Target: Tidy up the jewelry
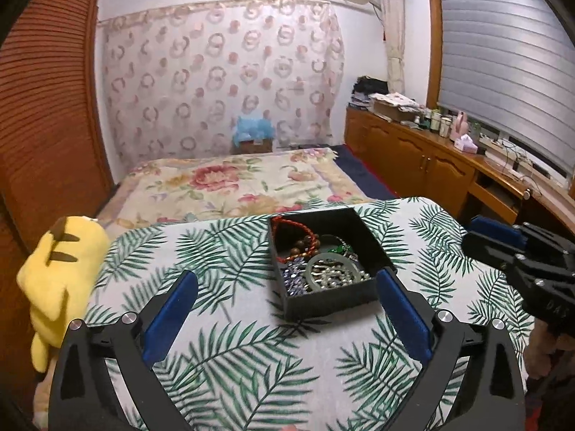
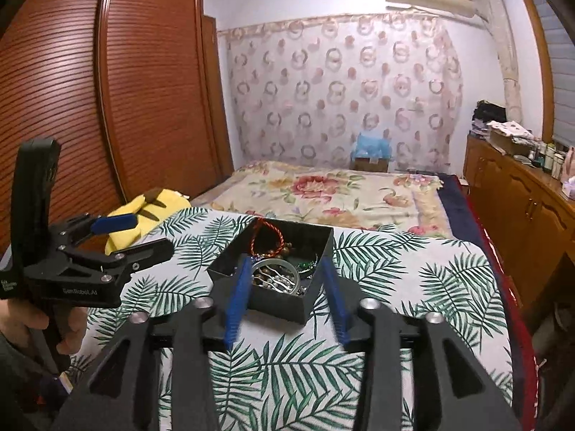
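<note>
A black open box (image 1: 325, 300) (image 2: 284, 305) sits on the leaf-print tablecloth (image 1: 222, 359) (image 2: 305, 370). It holds a heap of jewelry: a red cord bracelet (image 1: 293, 224) (image 2: 267, 231), brown beads (image 1: 303, 246), a pale green bangle (image 1: 332, 269) (image 2: 276, 264), pearls and blue crystal pieces. My left gripper (image 1: 287, 289) is open and empty just in front of the box. My right gripper (image 2: 285, 276) is open, its blue pads either side of the box's near corner, touching nothing I can see. Each gripper shows in the other's view: the right one (image 1: 521, 251), the left one (image 2: 118, 237).
A yellow plush toy (image 1: 57, 280) (image 2: 151, 208) lies at the table's left edge. A bed with a floral blanket (image 1: 230, 183) (image 2: 334, 194) is beyond the table. A wooden cabinet (image 1: 431, 161) with clutter runs along the right; a brown wardrobe (image 2: 107, 89) stands left.
</note>
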